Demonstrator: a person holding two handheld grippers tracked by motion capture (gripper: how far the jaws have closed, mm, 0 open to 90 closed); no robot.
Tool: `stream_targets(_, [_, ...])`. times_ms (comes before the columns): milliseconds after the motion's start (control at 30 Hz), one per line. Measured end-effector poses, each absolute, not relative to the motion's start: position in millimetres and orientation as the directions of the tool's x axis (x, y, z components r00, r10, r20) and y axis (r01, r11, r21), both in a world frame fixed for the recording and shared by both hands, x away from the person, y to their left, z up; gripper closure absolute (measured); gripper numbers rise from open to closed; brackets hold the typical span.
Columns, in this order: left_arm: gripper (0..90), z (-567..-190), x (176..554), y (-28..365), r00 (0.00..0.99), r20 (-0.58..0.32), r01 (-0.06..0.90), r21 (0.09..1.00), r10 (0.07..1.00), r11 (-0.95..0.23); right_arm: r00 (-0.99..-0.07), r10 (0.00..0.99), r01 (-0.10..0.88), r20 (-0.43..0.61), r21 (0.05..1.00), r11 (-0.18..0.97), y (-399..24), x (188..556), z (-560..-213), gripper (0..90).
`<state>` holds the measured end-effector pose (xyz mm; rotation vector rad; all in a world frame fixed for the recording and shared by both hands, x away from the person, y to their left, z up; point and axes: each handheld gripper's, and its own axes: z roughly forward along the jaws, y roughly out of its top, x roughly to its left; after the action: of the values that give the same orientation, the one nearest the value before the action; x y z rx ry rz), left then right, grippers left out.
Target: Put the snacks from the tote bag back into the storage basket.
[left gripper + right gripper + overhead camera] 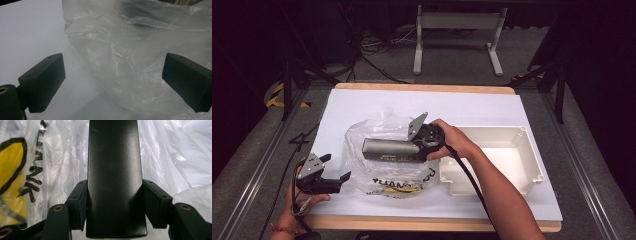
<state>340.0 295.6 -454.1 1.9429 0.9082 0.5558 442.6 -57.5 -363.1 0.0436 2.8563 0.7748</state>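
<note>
A long dark box (389, 148) lies level over a crumpled clear plastic bag (362, 175) in the middle of the table. My right gripper (419, 145) is shut on the box's right end; in the right gripper view both pads press the sides of the box (113, 170), with the bag (170, 157) behind it. My left gripper (337, 167) stands open at the bag's near left edge. Between its wide jaws (113, 82) there is a fold of the bag (140, 50), and the pads do not touch it.
A white plastic tray (532, 160) sits to the right of the bag. White paper (362, 100) covers the wooden tabletop. The bag carries yellow and black print (10, 165). Beyond the table stand dark floor, cables and a grey table frame (457, 30).
</note>
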Motion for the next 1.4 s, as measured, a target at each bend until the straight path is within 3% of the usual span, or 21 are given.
stream_targets(1400, [5.6,-452.1,338.8,297.7,0.623,0.025,0.366,0.874,0.782,-0.319,-0.972,0.028,-0.107,-0.235,0.543,0.833,-76.5,423.9,-320.3,43.2])
